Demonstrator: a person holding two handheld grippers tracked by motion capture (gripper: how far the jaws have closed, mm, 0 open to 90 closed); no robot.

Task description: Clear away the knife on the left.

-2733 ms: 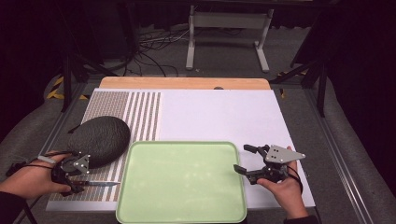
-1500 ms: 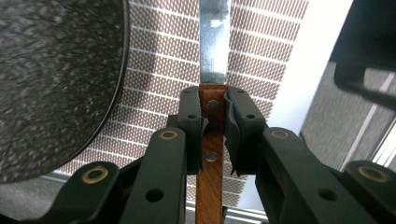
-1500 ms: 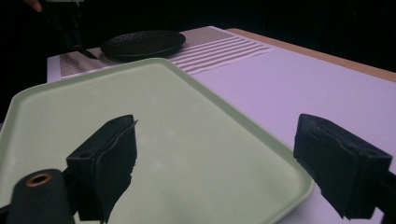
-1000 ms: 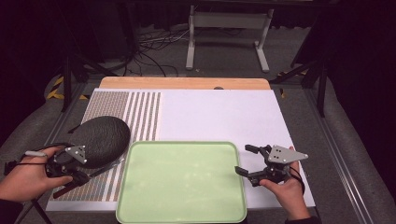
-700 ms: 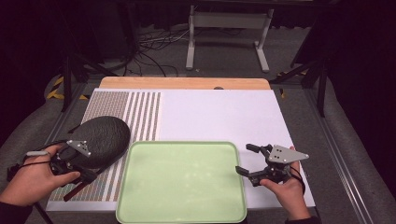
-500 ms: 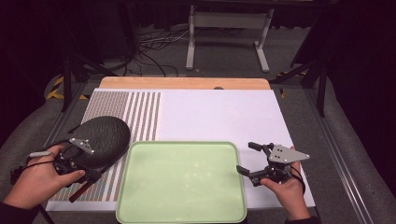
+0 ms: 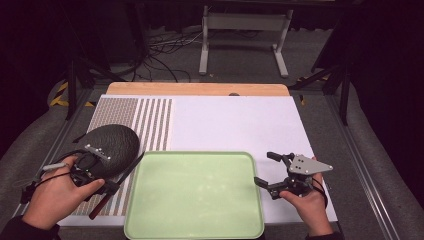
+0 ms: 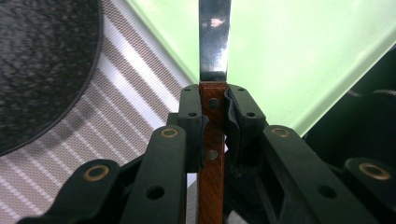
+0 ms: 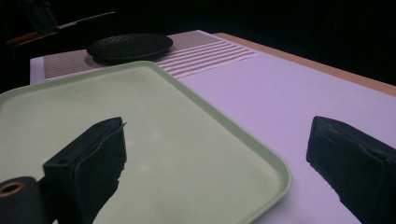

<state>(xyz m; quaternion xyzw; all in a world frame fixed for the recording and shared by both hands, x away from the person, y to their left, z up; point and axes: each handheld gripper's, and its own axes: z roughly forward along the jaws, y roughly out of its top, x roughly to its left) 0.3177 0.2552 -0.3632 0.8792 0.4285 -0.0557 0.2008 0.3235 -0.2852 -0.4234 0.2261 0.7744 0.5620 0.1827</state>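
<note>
The left gripper (image 8: 214, 109) is clamped on the wooden handle of a knife (image 8: 214, 42), whose blade is pointed over the corner of the green tray (image 8: 299, 51), with the dark plate (image 7: 111, 145) lying just beside on the striped mat (image 7: 150, 120). The right gripper (image 9: 215, 154) is seen with jaws just spread apart, nothing between them, at the tray's right edge.

A dark speckled plate (image 7: 111, 147) sits on the striped mat (image 7: 150, 122), just beside the pale green tray (image 7: 195, 192). White sheet (image 7: 240, 125) covers the bench (image 7: 197, 89).
</note>
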